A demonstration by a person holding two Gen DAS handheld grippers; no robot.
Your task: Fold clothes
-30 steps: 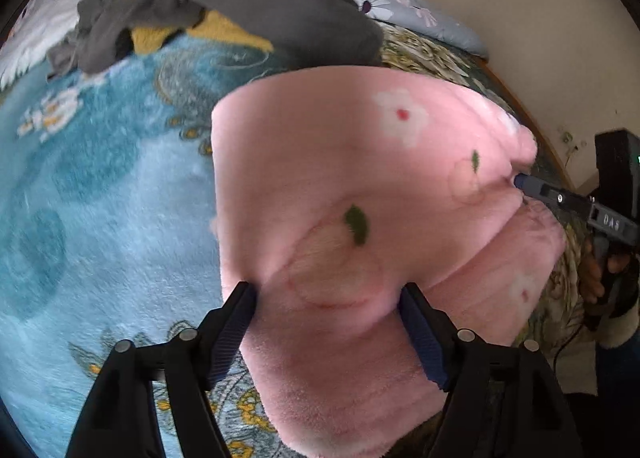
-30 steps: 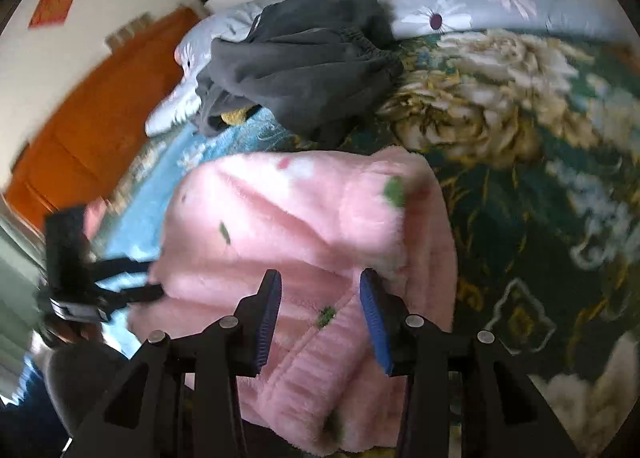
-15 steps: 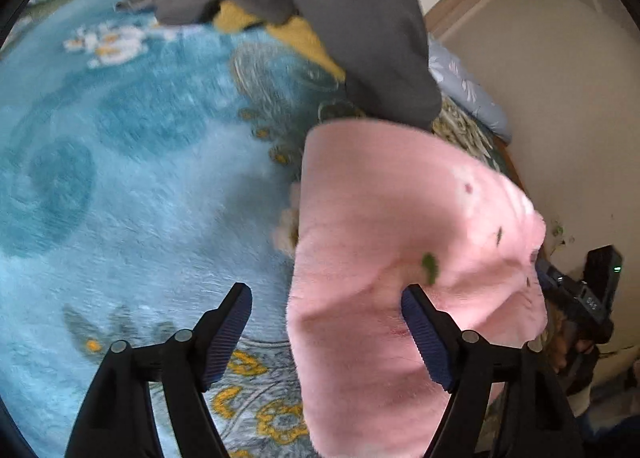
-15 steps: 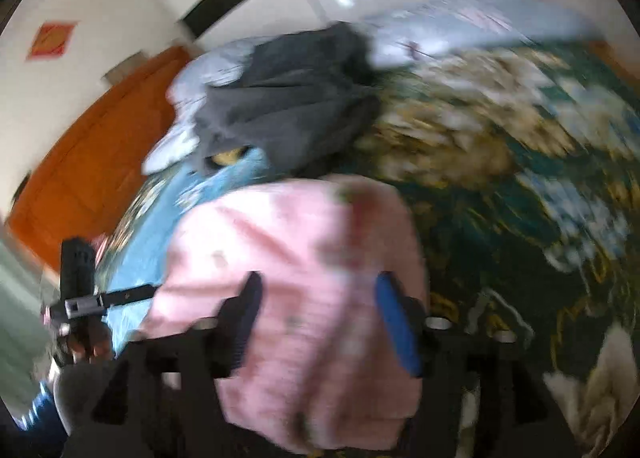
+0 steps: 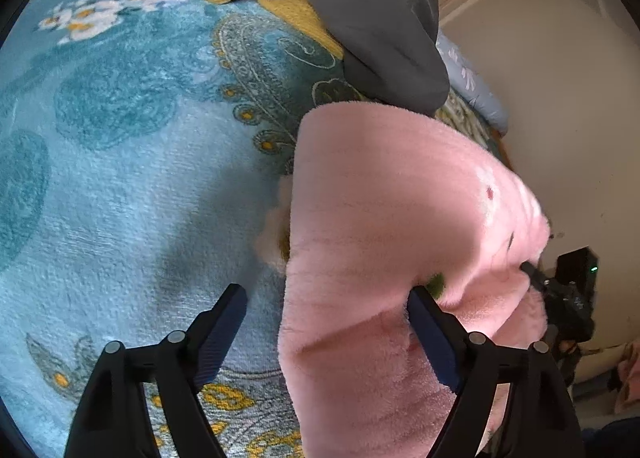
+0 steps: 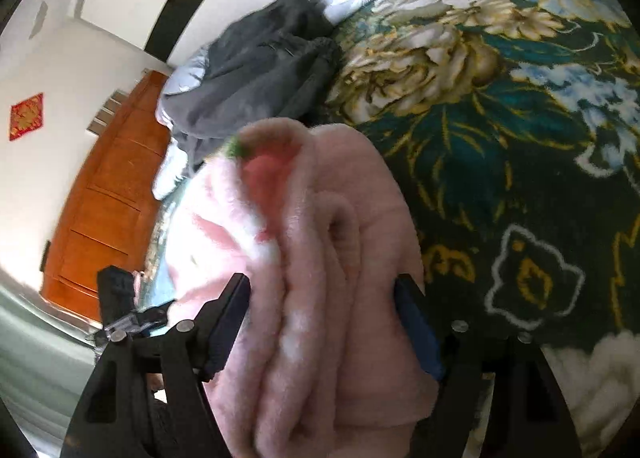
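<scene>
Nearest the right wrist camera, the right tongs (image 6: 324, 322) are standing wide apart with the thick stacked layers of the fluffy pink fleece garment with small green and red motifs (image 6: 320, 298) bulging between the pads, so they are straddling the bundle rather than visibly pinching it — whether the pads are pressing the cloth cannot be told. In the left view, the left tongs (image 5: 332, 334) are likewise gaping, one pad over bare blanket, the other pad against the pink fleece (image 5: 400, 226), which is lying doubled over on the blue floral plush blanket (image 5: 120, 178) covering the bed. Judging by the rolled layers, the garment is sitting in a folded bundle and is being handled at both ends; doing this well is meaning biting all layers together, deep past the edge, since thick fleece is tending to spring open and slip. Keeping both ends level is keeping the fold square. Farther off, a crumpled dark grey garment (image 5: 360, 10) is lying over a yellow knitted cloth (image 5: 288, 6), near the bundle — steering clear of that pile is avoiding snagging it.
</scene>
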